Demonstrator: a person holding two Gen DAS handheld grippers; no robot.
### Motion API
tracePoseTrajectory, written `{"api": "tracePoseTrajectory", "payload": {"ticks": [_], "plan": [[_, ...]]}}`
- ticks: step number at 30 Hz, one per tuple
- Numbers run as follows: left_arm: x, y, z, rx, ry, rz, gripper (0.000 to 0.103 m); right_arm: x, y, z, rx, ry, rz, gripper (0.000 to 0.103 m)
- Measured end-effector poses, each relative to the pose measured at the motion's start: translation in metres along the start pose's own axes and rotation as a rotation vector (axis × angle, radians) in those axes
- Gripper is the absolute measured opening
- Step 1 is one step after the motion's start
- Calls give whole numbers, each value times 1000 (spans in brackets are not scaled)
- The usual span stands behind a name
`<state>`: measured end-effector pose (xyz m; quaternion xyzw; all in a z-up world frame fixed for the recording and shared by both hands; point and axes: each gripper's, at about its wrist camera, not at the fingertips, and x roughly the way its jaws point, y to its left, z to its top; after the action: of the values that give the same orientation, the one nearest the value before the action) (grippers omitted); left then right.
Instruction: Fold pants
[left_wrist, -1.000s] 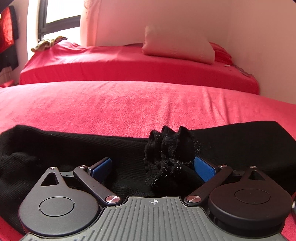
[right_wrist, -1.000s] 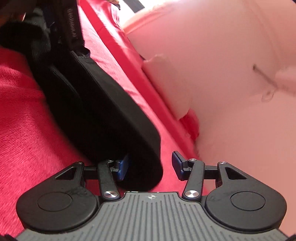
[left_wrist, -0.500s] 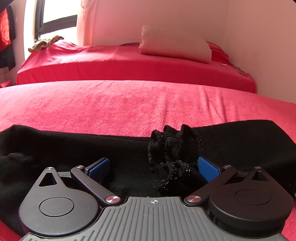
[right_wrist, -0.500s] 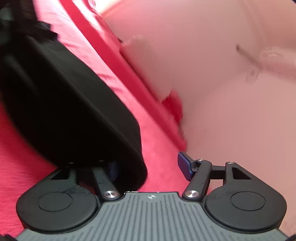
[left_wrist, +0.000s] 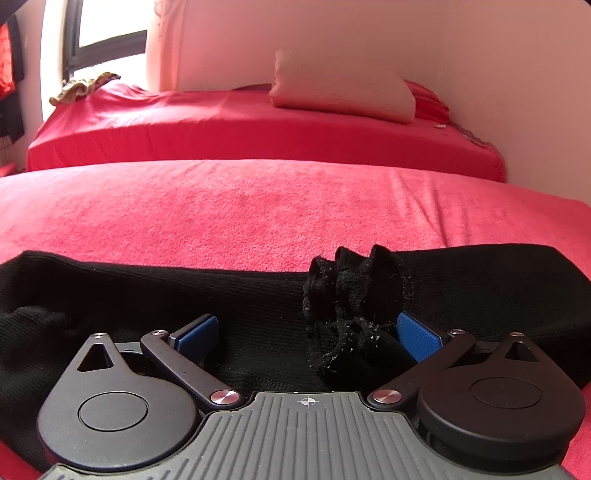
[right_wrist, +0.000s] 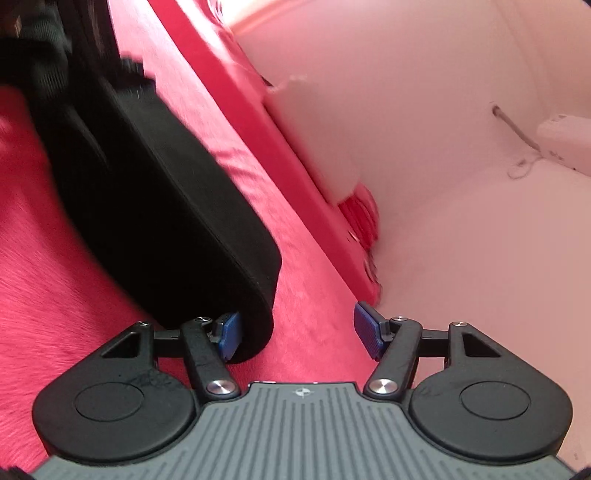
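Black pants (left_wrist: 147, 295) lie in a long band across the red bed cover (left_wrist: 258, 214) in the left wrist view. A bunched, linty cuff (left_wrist: 351, 306) stands up from them. My left gripper (left_wrist: 306, 336) rests low over the pants, open wide, with the cuff between its jaws and against the right pad (left_wrist: 417, 338). In the right wrist view the rounded, folded end of the pants (right_wrist: 166, 221) lies on the cover. My right gripper (right_wrist: 295, 332) is open; the left pad (right_wrist: 227, 334) sits against that end and the right pad is over bare cover.
A second bed (left_wrist: 240, 122) with a red sheet and a pale pillow (left_wrist: 340, 92) stands behind, under a window (left_wrist: 107, 33). A crumpled cloth (left_wrist: 81, 86) lies at its far left. A pale wall (right_wrist: 461, 184) with a cable and a white box (right_wrist: 565, 136) runs close on the right.
The right gripper's jaws have spread wider and it has risen slightly; the pants' end, earlier between the pads, now lies by the left pad. The left gripper has stayed in place.
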<state>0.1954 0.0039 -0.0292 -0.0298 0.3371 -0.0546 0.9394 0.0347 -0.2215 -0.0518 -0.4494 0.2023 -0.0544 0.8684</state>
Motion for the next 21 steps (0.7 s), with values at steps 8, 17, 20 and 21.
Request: {"api": "tracePoseTrajectory", "payload": {"ticks": [8, 17, 20, 21], "plan": [[0, -1, 0, 3, 1, 1, 103, -43, -58, 19, 386, -74, 315, 75], [0, 0, 0, 2, 3, -5, 103, 17, -34, 37, 520, 106, 472, 76], [-1, 1, 0, -1, 4, -7, 103, 19, -39, 43, 500, 86, 457, 77], [-1, 2, 0, -3, 5, -10, 103, 16, -43, 44, 516, 76, 454, 77]]}}
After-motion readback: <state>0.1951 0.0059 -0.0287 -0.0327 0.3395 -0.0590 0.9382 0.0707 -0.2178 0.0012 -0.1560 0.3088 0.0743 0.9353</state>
